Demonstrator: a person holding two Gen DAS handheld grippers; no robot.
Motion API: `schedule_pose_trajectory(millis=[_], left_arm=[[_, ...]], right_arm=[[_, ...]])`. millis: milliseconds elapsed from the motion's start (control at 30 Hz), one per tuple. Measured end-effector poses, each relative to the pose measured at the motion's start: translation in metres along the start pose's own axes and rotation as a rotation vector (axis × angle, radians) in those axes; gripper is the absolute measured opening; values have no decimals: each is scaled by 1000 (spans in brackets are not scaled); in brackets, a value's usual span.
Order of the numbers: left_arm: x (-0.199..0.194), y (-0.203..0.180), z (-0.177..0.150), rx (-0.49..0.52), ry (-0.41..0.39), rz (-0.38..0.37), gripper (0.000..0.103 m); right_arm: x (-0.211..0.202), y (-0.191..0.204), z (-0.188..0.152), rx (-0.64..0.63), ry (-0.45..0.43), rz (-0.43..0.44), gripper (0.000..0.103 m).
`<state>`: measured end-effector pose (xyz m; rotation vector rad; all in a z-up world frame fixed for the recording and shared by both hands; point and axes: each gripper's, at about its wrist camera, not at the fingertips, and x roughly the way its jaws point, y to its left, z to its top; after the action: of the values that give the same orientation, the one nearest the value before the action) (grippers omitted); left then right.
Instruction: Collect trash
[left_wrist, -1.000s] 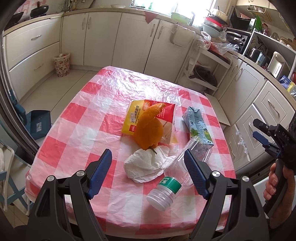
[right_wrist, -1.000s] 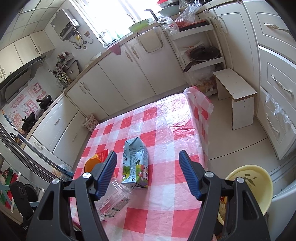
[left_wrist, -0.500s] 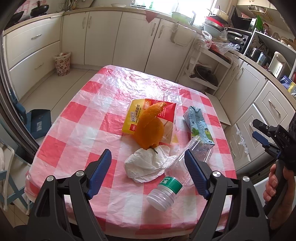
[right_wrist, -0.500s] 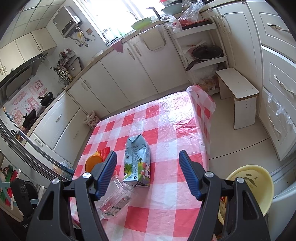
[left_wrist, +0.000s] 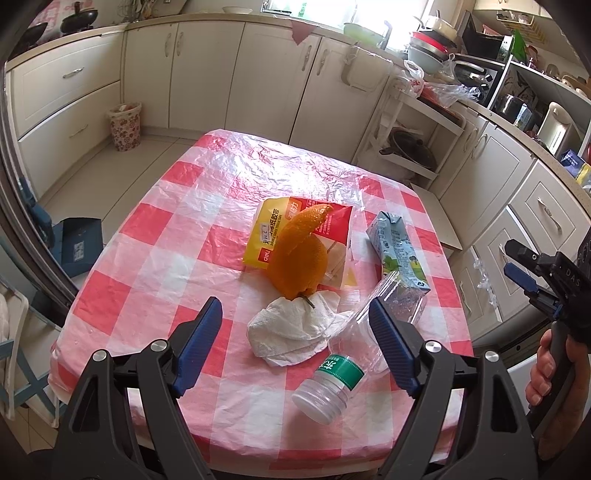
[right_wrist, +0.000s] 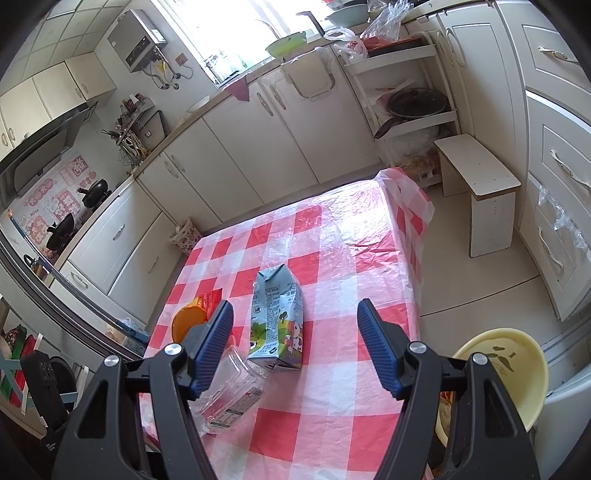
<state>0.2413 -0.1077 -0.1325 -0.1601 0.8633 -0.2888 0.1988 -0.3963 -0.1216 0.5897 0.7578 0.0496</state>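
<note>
Trash is gathered near the front half of a table (left_wrist: 155, 236) under a red-and-white checked plastic cover: a crumpled tissue (left_wrist: 291, 332), an orange peel (left_wrist: 301, 258) resting on a yellow-and-red wrapper (left_wrist: 273, 236), a clear plastic bottle (left_wrist: 354, 343) lying on its side, and a flattened milk carton (right_wrist: 277, 321). Nothing has been picked up yet; the step in hand is judged to be the approach before a first grasp.

The left gripper (left_wrist: 295, 339) is held with jaws spread and empty above the tissue, and the right gripper (right_wrist: 295, 343) is likewise spread and empty, framing the carton (its base is nearest).

A descent over one item is called for next, then a closing of the jaws. The bottle lies near the front edge and could be rolled off. Open cloth is left behind the pile, and a yellow bowl (right_wrist: 517, 369) sits beside the table's right edge.
</note>
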Motion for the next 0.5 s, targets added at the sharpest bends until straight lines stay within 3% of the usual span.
schedule_pose_trajectory(millis=[500], left_arm=[[50,-21,39,53,30,62,78]], right_arm=[[9,4,1,-8,12,12,67]])
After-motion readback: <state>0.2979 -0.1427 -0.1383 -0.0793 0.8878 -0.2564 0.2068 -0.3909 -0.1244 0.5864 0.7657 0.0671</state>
